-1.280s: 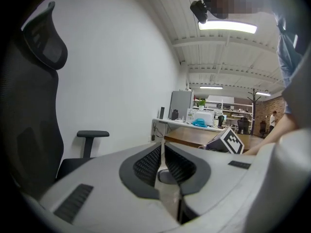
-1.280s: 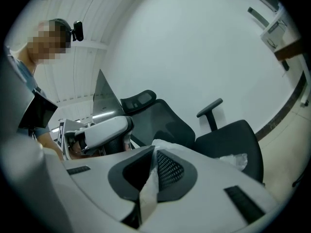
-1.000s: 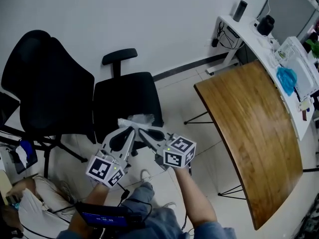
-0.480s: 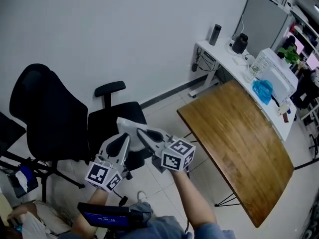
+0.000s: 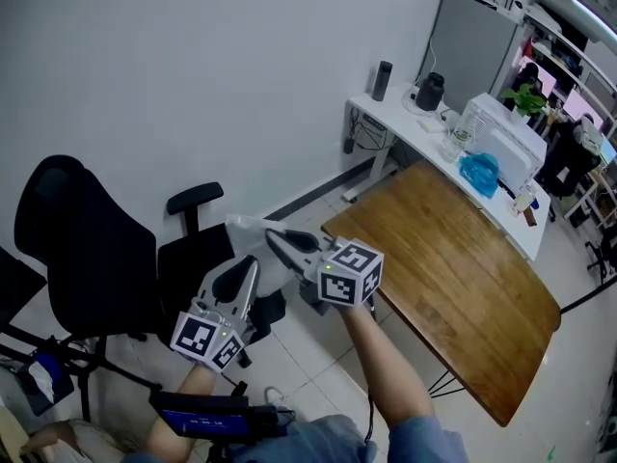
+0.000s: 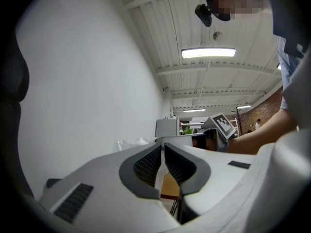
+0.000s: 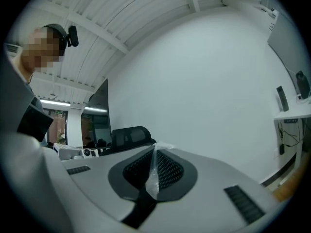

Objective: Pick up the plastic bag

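Observation:
The plastic bag (image 5: 242, 229) is a thin, clear, crumpled film held up in the air between my two grippers, in front of the black office chair (image 5: 92, 249). My left gripper (image 5: 253, 260) is shut on one part of it; in the left gripper view a strip of film (image 6: 159, 174) shows pinched between the ribbed pads, with more bag (image 6: 130, 142) bunched beyond the tips. My right gripper (image 5: 271, 233) is shut on another part, and the film (image 7: 151, 171) runs down between its pads. The two grippers' tips stand close together.
A curved wooden table (image 5: 453, 278) on thin black legs stands to the right. Behind it is a white desk (image 5: 424, 128) with a monitor, a printer and a blue object. The white wall is straight ahead. A dark device (image 5: 207, 420) sits by my lap.
Both grippers have risen with the bag still pinched, away from the chair seat. The head view has swung so the chair sits further left and the table nearer the middle.

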The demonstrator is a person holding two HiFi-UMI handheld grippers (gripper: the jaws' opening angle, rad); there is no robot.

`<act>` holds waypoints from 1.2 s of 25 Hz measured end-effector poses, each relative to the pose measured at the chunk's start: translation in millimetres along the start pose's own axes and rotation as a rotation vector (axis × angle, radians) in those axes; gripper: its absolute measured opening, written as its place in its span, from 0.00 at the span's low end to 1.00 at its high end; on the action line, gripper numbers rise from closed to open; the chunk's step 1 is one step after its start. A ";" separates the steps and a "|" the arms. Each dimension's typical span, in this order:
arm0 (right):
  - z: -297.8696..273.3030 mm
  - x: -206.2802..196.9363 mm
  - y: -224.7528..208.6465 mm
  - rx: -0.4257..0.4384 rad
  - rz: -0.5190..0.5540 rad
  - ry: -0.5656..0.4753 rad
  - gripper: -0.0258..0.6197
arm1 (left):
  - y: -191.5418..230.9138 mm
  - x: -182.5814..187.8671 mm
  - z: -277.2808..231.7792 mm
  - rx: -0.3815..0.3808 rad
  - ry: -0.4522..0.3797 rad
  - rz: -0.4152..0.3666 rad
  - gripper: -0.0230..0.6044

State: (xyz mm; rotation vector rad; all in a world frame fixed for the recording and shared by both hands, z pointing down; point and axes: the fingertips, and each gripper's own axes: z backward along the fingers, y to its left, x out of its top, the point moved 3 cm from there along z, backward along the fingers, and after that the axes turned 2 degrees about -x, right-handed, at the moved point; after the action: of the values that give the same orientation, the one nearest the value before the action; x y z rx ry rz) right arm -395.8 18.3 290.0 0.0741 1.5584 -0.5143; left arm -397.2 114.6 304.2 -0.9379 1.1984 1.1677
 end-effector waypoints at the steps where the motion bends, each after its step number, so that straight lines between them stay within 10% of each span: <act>1: 2.6 3.6 -2.8 -0.003 0.010 0.000 0.05 | -5.1 -0.2 -6.0 -0.017 -0.005 0.000 0.09; 30: 219.6 119.0 -128.2 0.143 0.226 -0.002 0.05 | -209.4 -36.8 -210.7 -0.130 0.001 -0.038 0.09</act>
State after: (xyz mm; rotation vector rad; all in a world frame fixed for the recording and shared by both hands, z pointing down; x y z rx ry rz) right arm -245.6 -207.6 218.0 0.3545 1.4877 -0.4457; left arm -230.5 -133.9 297.1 -1.0543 1.1116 1.2260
